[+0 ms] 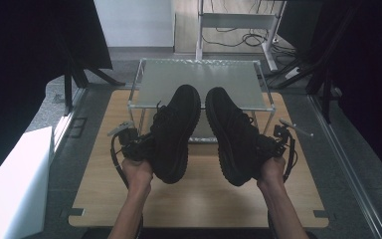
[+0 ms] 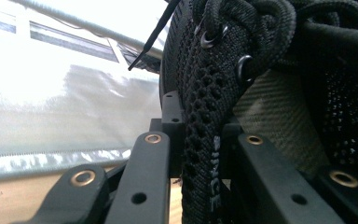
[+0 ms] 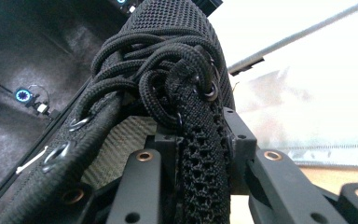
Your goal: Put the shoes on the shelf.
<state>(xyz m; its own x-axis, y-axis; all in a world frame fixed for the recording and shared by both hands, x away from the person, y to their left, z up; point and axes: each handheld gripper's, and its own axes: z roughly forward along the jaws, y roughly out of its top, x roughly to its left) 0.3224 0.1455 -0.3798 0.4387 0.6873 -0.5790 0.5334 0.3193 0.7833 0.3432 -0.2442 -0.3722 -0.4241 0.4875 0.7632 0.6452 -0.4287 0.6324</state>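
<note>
Two black knit lace-up shoes hang above the wooden table [image 1: 199, 199], toes pointing away from me. My left gripper [image 1: 138, 147] is shut on the left shoe [image 1: 175, 130] at its collar; in the left gripper view the black jaws pinch the knit wall of that shoe [image 2: 205, 116] beside the eyelets. My right gripper [image 1: 267, 145] is shut on the right shoe [image 1: 233, 134]; in the right gripper view its jaws clamp that shoe's knit edge [image 3: 198, 154] just below the knotted laces. Both shoes tilt with their soles facing inward.
A low metal-framed rack with a frosted top shelf [image 1: 199, 82] stands at the far half of the table, just beyond the shoes' toes. A white box [image 1: 15, 184] sits on the floor at left. Cables and a desk frame [image 1: 238, 25] lie farther back.
</note>
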